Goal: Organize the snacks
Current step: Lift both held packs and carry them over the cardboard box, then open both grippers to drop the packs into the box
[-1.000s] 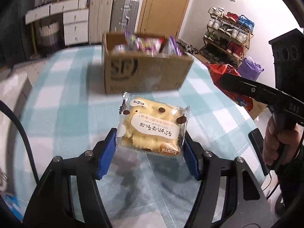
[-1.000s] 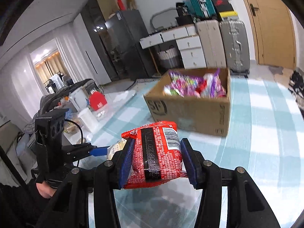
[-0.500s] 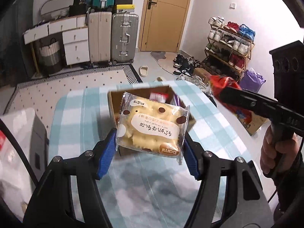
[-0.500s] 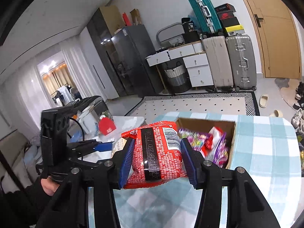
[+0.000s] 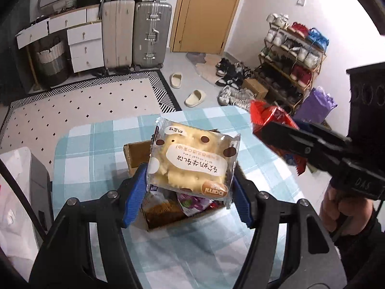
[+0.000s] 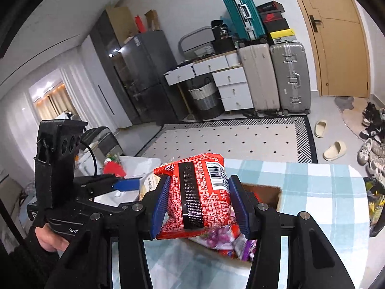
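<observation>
**A lived-in home, near the front door**

A shoe rack and slippers sit by a wooden door. Suitcases stand beside white drawers, with a laundry basket, a dark fridge, a patterned rug and a checked tablecloth.

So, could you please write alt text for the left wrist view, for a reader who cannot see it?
The left gripper clamps a clear-wrapped yellow pastry packet above an open cardboard box of snacks on a blue checked tablecloth. At right, the right gripper holds a red snack bag.
</observation>
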Tool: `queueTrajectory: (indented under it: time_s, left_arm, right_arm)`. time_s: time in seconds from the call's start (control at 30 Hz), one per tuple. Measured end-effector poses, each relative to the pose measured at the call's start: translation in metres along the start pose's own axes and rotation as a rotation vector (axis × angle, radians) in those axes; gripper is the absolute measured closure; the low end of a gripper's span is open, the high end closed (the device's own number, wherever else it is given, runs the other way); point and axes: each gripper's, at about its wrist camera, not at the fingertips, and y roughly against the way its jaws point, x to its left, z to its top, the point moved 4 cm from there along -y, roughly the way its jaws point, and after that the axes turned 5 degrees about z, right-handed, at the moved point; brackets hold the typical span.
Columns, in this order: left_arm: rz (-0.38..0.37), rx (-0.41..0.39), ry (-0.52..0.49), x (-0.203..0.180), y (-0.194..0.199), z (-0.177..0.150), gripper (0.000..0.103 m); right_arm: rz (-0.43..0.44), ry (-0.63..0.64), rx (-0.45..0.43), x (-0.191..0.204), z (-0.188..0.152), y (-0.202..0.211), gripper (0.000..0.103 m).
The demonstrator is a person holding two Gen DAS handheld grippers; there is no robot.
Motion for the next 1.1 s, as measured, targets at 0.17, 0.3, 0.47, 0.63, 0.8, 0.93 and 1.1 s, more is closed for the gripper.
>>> queueTrajectory:
  time_s: [0.17, 0.3, 0.47, 0.63, 0.8, 0.93, 1.1]
  left_arm:
    - [0.006, 0.055, -0.029, 0.005, -0.042, -0.001, 0.041]
    - [-0.005, 0.086, -0.036, 0.006, -0.062, -0.010, 0.041]
    - [0.008, 0.110, -0.062, 0.003, -0.083, -0.018, 0.040]
    - [0.011, 0.132, -0.072, 0.004, -0.098, -0.024, 0.040]
    - [0.027, 0.164, -0.078, 0.007, -0.108, -0.027, 0.038]
    - [0.028, 0.209, -0.059, 0.011, -0.115, -0.032, 0.029]
    - [0.047, 0.211, -0.055, 0.014, -0.111, -0.034, 0.025]
  right_arm:
    - [-0.043, -0.017, 0.049, -0.026, 0.003, -0.030, 0.053]
    - [-0.064, -0.039, 0.091, -0.049, -0.003, -0.055, 0.053]
    - [-0.082, -0.032, 0.130, -0.067, -0.014, -0.077, 0.053]
    - [-0.092, -0.027, 0.155, -0.075, -0.020, -0.092, 0.053]
    - [-0.090, -0.035, 0.179, -0.081, -0.025, -0.103, 0.053]
    - [-0.086, -0.047, 0.193, -0.085, -0.031, -0.110, 0.053]
    - [-0.079, -0.077, 0.190, -0.092, -0.034, -0.109, 0.052]
